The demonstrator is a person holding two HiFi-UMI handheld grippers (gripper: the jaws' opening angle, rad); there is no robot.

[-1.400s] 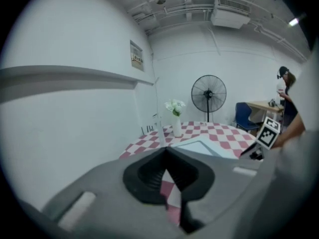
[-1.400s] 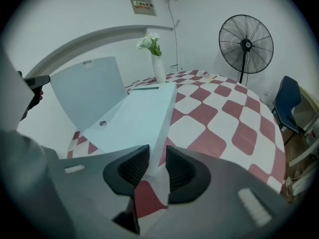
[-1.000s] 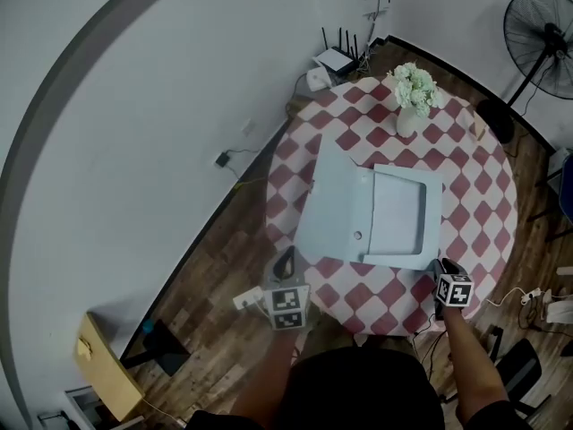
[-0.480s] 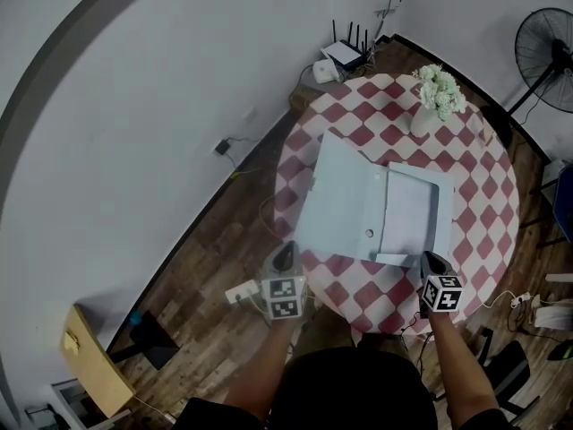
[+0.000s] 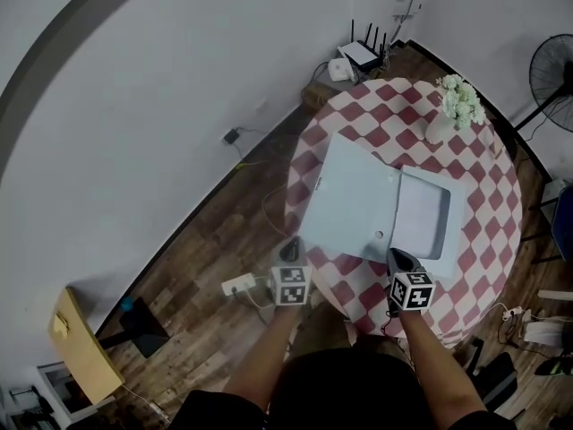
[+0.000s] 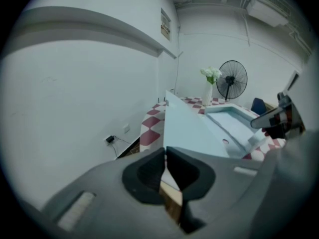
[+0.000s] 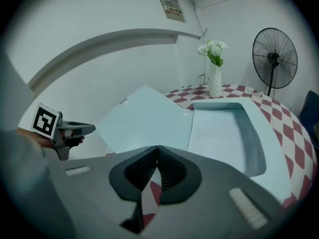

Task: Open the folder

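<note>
A pale blue box folder (image 5: 358,206) lies open on the round checked table (image 5: 483,267). Its cover is spread to the left over the table's edge, and its tray half (image 5: 423,218) is on the right. My left gripper (image 5: 288,252) hangs off the table's near left edge, just short of the cover, shut with nothing in it (image 6: 165,154). My right gripper (image 5: 398,260) is at the folder's near edge, below the snap button (image 5: 380,235), shut and empty (image 7: 157,154). The folder fills the middle of both gripper views (image 6: 192,128) (image 7: 149,118).
A white vase of flowers (image 5: 455,107) stands at the table's far side. A standing fan (image 5: 551,68) is at the right, a router (image 5: 363,54) by the wall, and a power strip (image 5: 240,285) and a cardboard box (image 5: 81,343) are on the wooden floor.
My right gripper has moved left along the table's near edge, from the folder's near right corner to about its middle. The left gripper has sunk a little. The head view has shifted.
</note>
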